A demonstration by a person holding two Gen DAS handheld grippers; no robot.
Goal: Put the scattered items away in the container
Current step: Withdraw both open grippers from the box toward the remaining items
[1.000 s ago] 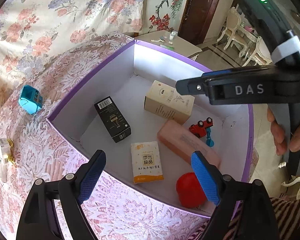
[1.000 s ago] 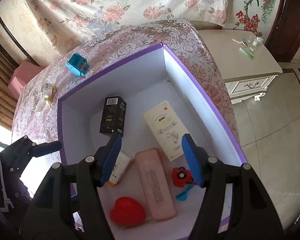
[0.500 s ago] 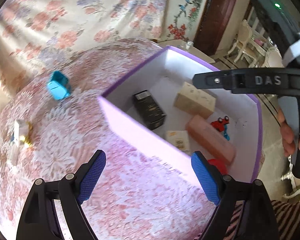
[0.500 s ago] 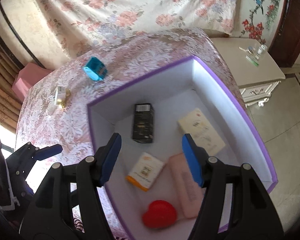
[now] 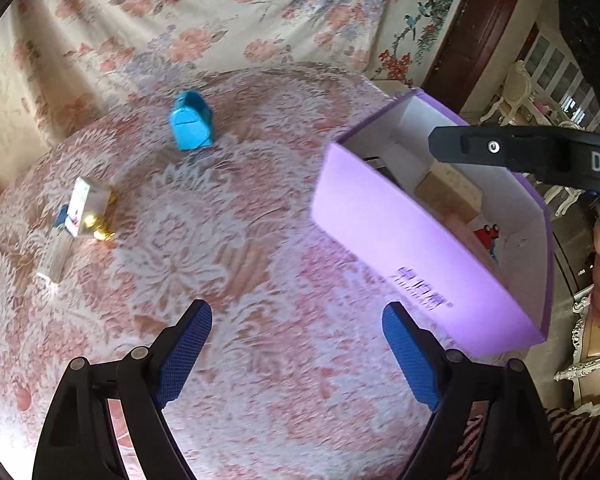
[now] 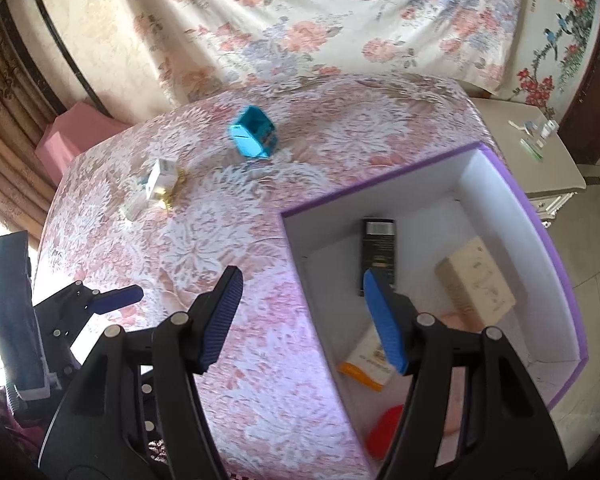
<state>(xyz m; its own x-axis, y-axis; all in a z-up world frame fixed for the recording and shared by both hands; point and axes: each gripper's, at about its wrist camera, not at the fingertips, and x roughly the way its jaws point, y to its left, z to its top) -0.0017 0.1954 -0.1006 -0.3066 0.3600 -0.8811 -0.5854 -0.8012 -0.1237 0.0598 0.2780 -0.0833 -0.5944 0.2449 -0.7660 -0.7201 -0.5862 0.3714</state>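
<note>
Left gripper (image 5: pixel 296 354): jaws spread wide, nothing between the blue pads, poised over bare pink floral lace tablecloth (image 5: pixel 240 248).
Right gripper (image 6: pixel 302 316): jaws partly parted, empty, straddling the near-left corner of the purple-walled, white-lined cardboard box (image 6: pixel 540 236).
Box at the right side of the table. Inside: black carton with barcode (image 6: pixel 376 248), beige carton (image 6: pixel 476 280), white-and-orange packet (image 6: pixel 366 364), red rounded object (image 6: pixel 384 432), and a pink item mostly hidden behind the right finger.
Left wrist view also catches a small red toy vehicle (image 5: pixel 486 234) against the box's far wall.
Left out on the cloth: teal blue small box (image 6: pixel 254 138) near the far edge; white small carton (image 6: pixel 160 178) to its left, touching a gold trinket (image 6: pixel 168 200).
Both well apart from the box.
</note>
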